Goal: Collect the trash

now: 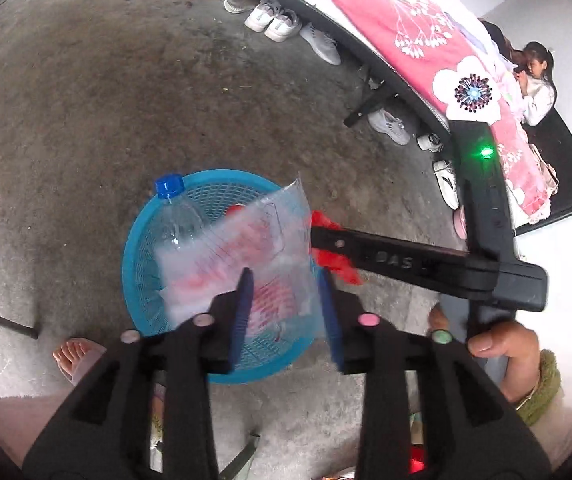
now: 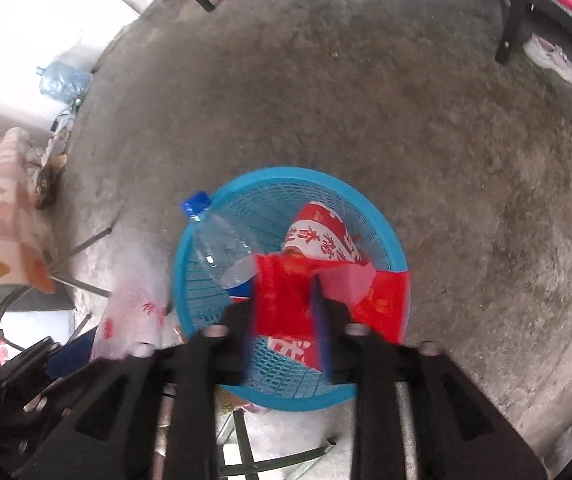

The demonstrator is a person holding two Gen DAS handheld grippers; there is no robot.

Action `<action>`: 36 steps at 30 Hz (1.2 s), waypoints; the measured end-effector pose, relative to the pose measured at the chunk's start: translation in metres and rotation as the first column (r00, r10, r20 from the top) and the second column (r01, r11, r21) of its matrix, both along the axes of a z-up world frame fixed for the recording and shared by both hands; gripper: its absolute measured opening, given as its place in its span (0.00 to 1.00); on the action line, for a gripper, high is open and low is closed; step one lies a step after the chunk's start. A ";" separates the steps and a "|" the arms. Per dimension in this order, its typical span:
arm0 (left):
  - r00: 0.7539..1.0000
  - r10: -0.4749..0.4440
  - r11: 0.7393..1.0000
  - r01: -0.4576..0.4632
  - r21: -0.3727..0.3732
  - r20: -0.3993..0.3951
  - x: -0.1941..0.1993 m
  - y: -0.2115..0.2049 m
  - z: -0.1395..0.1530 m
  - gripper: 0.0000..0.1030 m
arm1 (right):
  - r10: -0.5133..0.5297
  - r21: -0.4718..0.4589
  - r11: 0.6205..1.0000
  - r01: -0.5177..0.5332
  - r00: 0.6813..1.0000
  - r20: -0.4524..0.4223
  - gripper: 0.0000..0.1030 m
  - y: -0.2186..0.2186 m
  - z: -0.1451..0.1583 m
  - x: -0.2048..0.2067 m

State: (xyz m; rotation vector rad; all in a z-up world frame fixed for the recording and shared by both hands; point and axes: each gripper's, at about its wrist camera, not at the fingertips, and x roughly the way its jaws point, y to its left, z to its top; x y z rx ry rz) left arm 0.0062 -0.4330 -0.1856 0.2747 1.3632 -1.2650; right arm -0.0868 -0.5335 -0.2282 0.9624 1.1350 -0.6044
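A blue mesh basket (image 1: 142, 240) (image 2: 366, 208) stands on the concrete floor. In it lie a clear bottle with a blue cap (image 1: 178, 220) (image 2: 222, 244) and a red-and-white paper cup (image 2: 318, 232). My left gripper (image 1: 286, 312) hovers over the basket, open, with a translucent red-printed bag (image 1: 246, 240) (image 2: 134, 320) loose between its blue pads. My right gripper (image 2: 286, 320) (image 1: 318, 244) points down over the basket's right side, open, a red plastic wrapper (image 2: 282, 296) (image 1: 338, 268) hanging slack between its fingers.
A bed frame with a pink flowered cover (image 1: 406, 12) runs along the far right, with several white shoes (image 1: 274, 20) under it and people lying on it. A sandalled foot (image 1: 78, 356) is left of the basket. A water jug (image 2: 62, 80) and metal chair legs (image 2: 82, 248) stand at the left.
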 end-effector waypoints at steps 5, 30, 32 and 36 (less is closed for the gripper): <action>1.000 -0.005 1.000 0.005 -0.016 -0.001 0.004 -0.004 -0.001 0.42 | -0.004 -0.010 1.000 0.004 1.000 -0.011 0.46 0.001 -0.005 0.003; 0.857 0.430 0.875 -0.319 -0.364 0.284 0.013 0.165 0.217 0.89 | 0.435 -0.637 0.738 -0.223 0.879 0.196 0.94 0.143 0.205 0.027; 0.782 0.531 0.830 -0.404 -0.384 0.326 0.013 0.196 0.237 0.90 | 0.476 -0.689 0.692 -0.214 0.854 0.212 0.94 0.165 0.226 0.029; 0.567 0.726 0.687 -0.604 -0.404 0.388 0.009 0.248 0.262 0.92 | 0.562 -0.754 0.615 -0.230 0.799 0.215 0.94 0.202 0.259 0.036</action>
